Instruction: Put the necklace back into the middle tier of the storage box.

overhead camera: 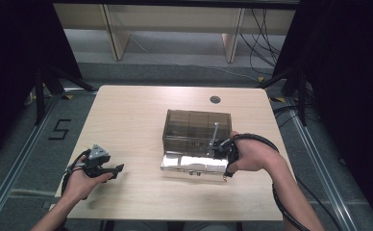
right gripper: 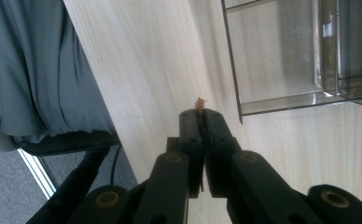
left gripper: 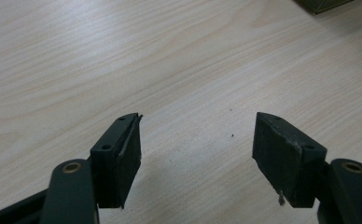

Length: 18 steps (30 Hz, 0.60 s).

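A smoky clear plastic box (overhead camera: 196, 126) with inner compartments stands in the middle of the table. Its shiny lid (overhead camera: 192, 163) lies open toward the near side. My right gripper (overhead camera: 218, 150) is at the box's front right corner, above the lid's right end. In the right gripper view the right gripper (right gripper: 202, 112) is shut, with a tiny brown speck (right gripper: 200, 101) poking out at the tips; I cannot tell whether it is pinched. The box's clear wall (right gripper: 281, 60) is just beyond. My left gripper (overhead camera: 118, 169) hovers open over bare wood (left gripper: 184, 70) at the near left, nothing between its pads (left gripper: 277, 149).
A thin grey rod (overhead camera: 215, 134) rises at the box's front right. A round cable hole (overhead camera: 215, 99) sits near the table's far edge. The near table edge and the person's grey clothing (right gripper: 30, 70) lie close to the right gripper. Cables trail from both hands.
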Tool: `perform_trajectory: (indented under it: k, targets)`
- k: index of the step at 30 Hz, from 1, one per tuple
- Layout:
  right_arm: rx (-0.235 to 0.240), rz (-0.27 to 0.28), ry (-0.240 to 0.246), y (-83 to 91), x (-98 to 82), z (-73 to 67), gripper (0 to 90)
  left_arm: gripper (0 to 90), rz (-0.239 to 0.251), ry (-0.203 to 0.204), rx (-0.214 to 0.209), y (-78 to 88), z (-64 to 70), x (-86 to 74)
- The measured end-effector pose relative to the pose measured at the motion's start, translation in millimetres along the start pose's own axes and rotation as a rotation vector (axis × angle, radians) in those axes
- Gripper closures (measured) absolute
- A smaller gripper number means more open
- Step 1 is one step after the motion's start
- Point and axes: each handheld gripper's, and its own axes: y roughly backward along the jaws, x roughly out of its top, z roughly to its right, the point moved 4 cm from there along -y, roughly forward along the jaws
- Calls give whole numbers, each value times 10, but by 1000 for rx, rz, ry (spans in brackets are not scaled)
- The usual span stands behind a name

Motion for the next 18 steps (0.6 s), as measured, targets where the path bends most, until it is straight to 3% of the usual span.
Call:
perform_trajectory:
  k: [3,5,6,8,9,11,18]
  targets:
    - [2,11,8,10,1,14,877,323,-1,-1,-3,-1,2,-1]
    - [1,9,-13,18,-4,13,877,323,0,0,-3,-2,3,-1]
    - [1,20,7,14,0,32,877,323,3,4,-3,-5,6,0]
    - [-23,-5,-16,42,-9,35,877,323,2,4,-3,-6,5,-1]
    - [-15,-2,4,43,-9,53,877,323,2,4,-3,-6,5,-1]
    - [-22,-6,-24,60,-6,49,877,323,1,3,-4,-6,4,-1]
    - [-19,4,-13,83,12,74,877,323,-1,5,-5,-7,7,-4]
